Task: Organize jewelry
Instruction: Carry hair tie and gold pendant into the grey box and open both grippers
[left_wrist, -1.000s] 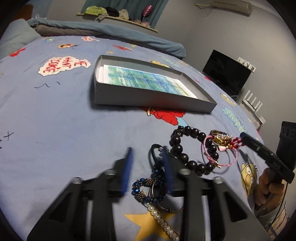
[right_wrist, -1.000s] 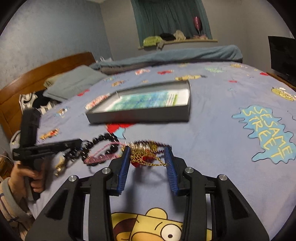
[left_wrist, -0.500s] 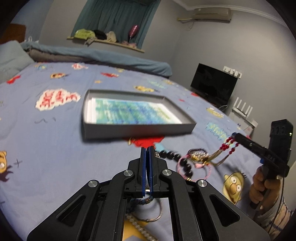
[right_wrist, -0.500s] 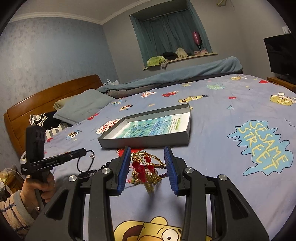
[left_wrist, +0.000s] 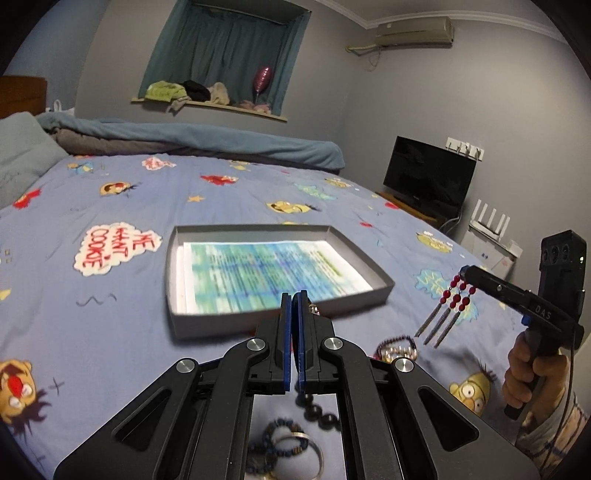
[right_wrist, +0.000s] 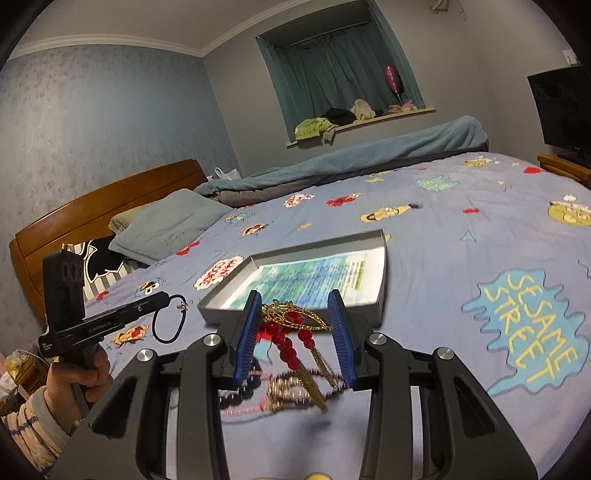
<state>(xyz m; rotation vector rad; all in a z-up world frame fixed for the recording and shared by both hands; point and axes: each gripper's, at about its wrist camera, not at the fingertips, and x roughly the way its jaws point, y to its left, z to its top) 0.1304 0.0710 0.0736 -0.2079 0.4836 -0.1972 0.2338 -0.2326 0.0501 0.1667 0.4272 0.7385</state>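
Note:
A shallow grey box (left_wrist: 280, 317) with a printed sheet inside lies on the blue cartoon bedspread; it also shows in the right wrist view (right_wrist: 382, 295). My left gripper (left_wrist: 294, 308) is shut on a thin black cord loop (right_wrist: 168, 323) and held above the bed. My right gripper (right_wrist: 295, 310) is shut on a gold and red beaded ornament (right_wrist: 291, 332) whose tassels (left_wrist: 441, 321) hang in the air. Several bracelets (left_wrist: 288, 443) lie on the bed below my left gripper, among them a black bead bracelet (left_wrist: 317, 410).
A folded blue blanket (left_wrist: 192, 138) and a pillow (right_wrist: 166, 225) lie at the bed's far side by a wooden headboard (right_wrist: 92, 206). A TV (left_wrist: 428, 177) and a white router (left_wrist: 491, 225) stand off the bed at the right.
Both grippers have risen off the bed. The left closed on the black cord and lifted it. The right lifted the gold and red ornament clear of the other bracelets.

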